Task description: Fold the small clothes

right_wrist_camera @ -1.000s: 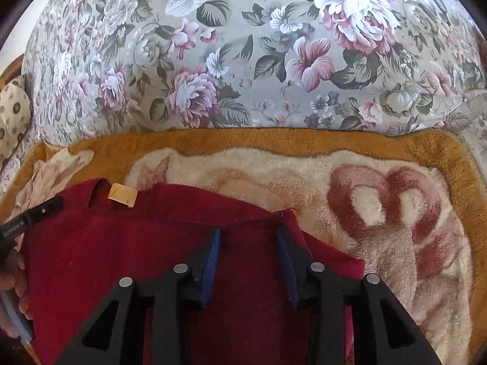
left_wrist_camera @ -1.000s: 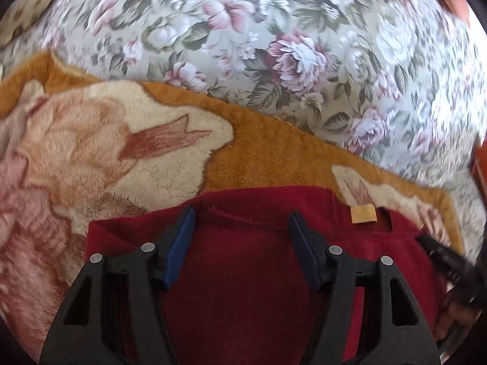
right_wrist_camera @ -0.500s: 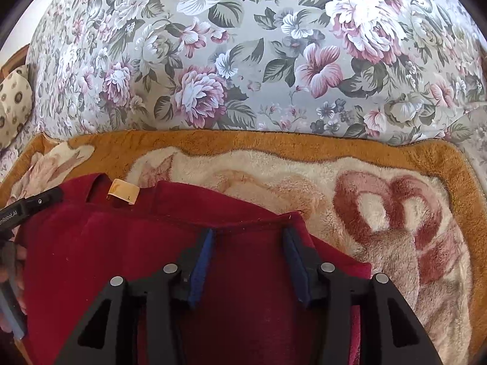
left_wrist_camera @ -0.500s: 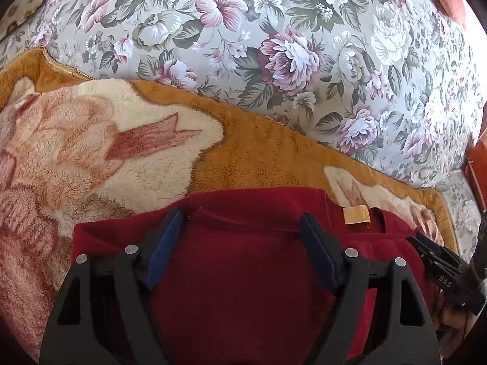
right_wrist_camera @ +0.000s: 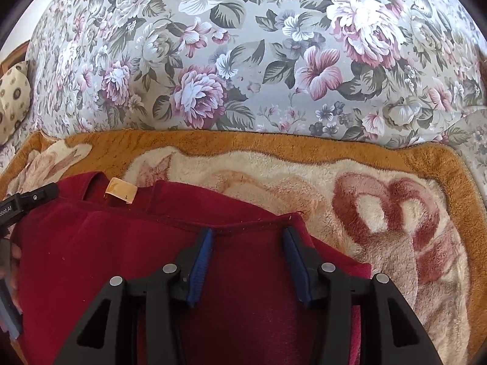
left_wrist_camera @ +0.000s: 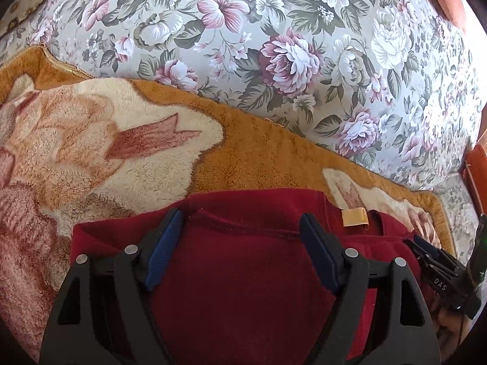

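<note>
A dark red fleece garment (left_wrist_camera: 243, 279) (right_wrist_camera: 121, 258) lies folded on a plush blanket, its tan neck label (left_wrist_camera: 354, 217) (right_wrist_camera: 120, 191) showing at the far edge. My left gripper (left_wrist_camera: 240, 216) stands open over the garment's left part, the stitched hem running between its blue pads untouched. My right gripper (right_wrist_camera: 248, 231) is open over the right part, its pads clear of the hem there. In the left wrist view one of the right gripper's fingers (left_wrist_camera: 426, 255) shows at the right edge.
The orange and cream blanket (left_wrist_camera: 258, 158) (right_wrist_camera: 304, 152) spreads beyond the garment on all sides. A floral bedcover (left_wrist_camera: 289, 45) (right_wrist_camera: 243, 45) rises behind it. A spotted cushion (right_wrist_camera: 12, 97) sits at the far left and a wooden edge (left_wrist_camera: 474, 170) at the right.
Both grippers' jaws have spread wider over the hem. The hands have stayed where they were and the garment lies still.
</note>
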`<action>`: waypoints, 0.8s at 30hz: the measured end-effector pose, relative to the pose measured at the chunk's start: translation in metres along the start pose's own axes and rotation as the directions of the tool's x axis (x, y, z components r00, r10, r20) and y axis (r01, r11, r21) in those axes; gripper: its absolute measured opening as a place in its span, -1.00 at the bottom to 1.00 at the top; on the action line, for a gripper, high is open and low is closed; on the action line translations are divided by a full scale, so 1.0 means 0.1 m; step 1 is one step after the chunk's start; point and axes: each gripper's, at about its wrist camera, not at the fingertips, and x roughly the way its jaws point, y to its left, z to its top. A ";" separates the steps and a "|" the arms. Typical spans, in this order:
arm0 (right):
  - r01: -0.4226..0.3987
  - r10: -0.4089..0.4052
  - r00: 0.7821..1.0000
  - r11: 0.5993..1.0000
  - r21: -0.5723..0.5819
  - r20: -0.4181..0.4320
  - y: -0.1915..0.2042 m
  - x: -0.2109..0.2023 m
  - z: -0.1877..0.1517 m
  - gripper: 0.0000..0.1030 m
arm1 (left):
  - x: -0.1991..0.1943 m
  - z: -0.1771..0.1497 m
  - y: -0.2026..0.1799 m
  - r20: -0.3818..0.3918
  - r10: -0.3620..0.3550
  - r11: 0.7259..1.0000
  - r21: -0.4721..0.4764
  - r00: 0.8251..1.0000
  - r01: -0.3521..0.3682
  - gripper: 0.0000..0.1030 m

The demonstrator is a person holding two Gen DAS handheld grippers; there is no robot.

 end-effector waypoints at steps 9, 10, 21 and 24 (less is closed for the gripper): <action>-0.003 0.003 1.000 1.000 0.004 -0.001 0.00 -0.01 0.00 -0.09 | 0.00 0.00 0.01 0.001 -0.002 1.000 -0.001 1.000 0.002 0.53; -0.003 0.003 1.000 1.000 0.003 -0.001 0.00 -0.01 0.00 -0.09 | 0.00 0.00 0.00 0.001 -0.003 1.000 0.000 1.000 0.003 0.53; -0.004 0.004 1.000 1.000 0.004 -0.002 0.00 -0.01 0.00 -0.09 | 0.00 0.00 0.01 0.002 -0.005 1.000 -0.002 1.000 0.005 0.53; -0.004 0.004 1.000 1.000 0.005 -0.003 0.00 -0.01 -0.01 -0.09 | 0.00 0.00 0.01 0.005 -0.013 1.000 0.002 1.000 0.013 0.53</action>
